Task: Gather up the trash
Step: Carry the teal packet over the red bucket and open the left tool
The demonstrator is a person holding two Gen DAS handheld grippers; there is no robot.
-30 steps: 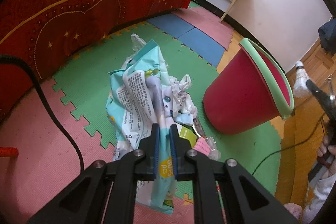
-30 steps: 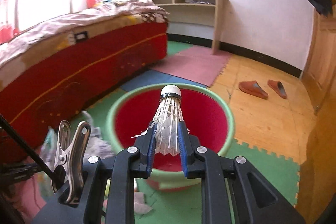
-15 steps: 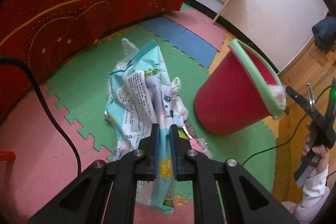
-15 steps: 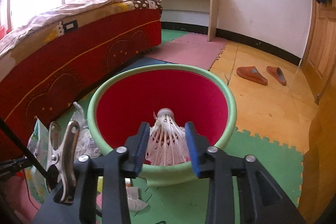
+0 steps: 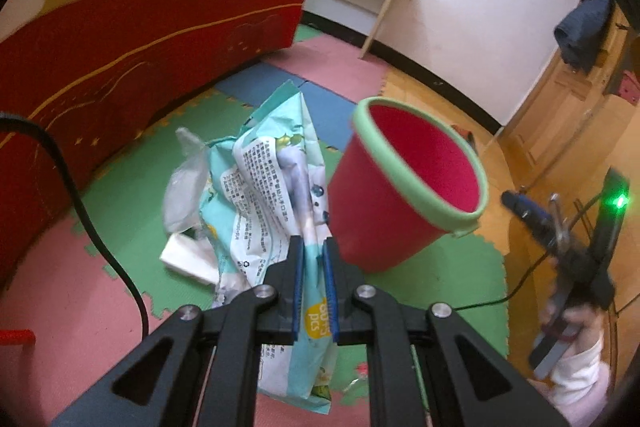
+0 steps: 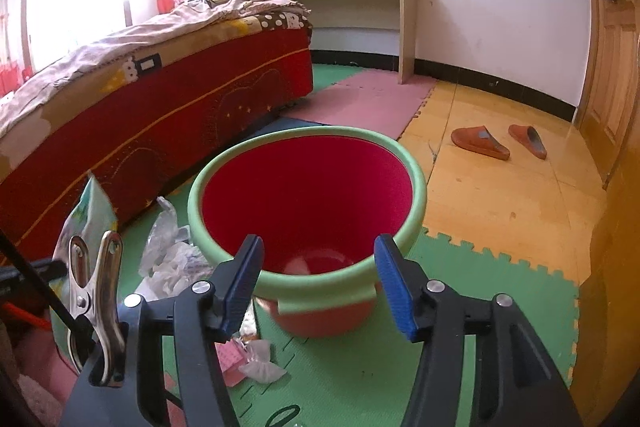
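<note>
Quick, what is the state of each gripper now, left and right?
Left gripper: shut on the blue wipes packet.
Right gripper: open, jaws have just been opening, nothing between them; it is over the red bin.

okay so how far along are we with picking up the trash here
Done: the right tool has just opened over the red bin, nothing between its jaws; something pale lies at the bottom. In hand: the left tool clamps the wipes packet. Left: crumpled wrappers on the mat beside the bin.
</note>
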